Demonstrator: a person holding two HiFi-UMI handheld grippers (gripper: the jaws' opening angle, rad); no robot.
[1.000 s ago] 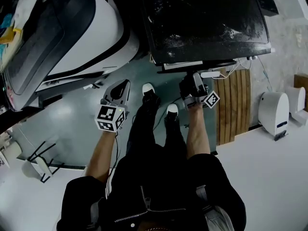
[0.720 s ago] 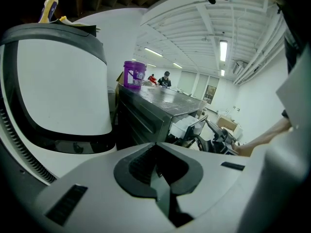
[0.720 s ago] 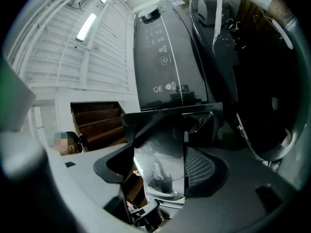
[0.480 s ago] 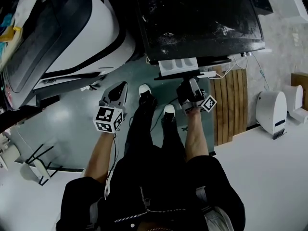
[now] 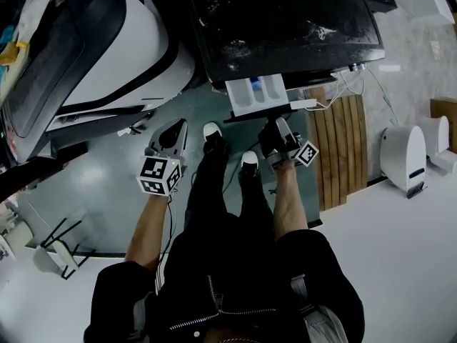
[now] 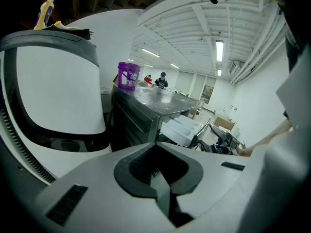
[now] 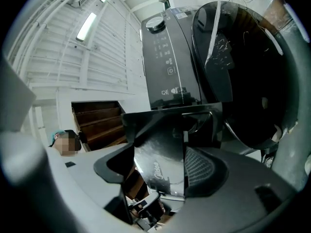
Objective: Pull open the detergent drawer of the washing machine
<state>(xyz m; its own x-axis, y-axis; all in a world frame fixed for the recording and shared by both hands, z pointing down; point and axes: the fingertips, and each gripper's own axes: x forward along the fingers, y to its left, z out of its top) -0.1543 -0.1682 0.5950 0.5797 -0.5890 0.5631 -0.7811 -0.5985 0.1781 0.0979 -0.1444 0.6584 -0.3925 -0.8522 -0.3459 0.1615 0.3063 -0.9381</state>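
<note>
Head view: shoes (image 5: 212, 131) near drawer (image 5: 257, 96); white machine (image 5: 136, 56) left, wooden slats (image 5: 348, 148) right.

A: We log a big white appliance (image 5: 107, 56) with a black band, at left; wooden slats (image 5: 343, 148) on the floor at right; a small white unit (image 5: 405, 159) just beyond them.
B: We add a purple bucket (image 6: 128, 75), upright; a yellow bottle (image 6: 46, 12) above the white appliance's top edge; ceiling strip lights (image 6: 219, 50); two distant people (image 6: 162, 79); wooden stairs (image 7: 99, 123).
</note>
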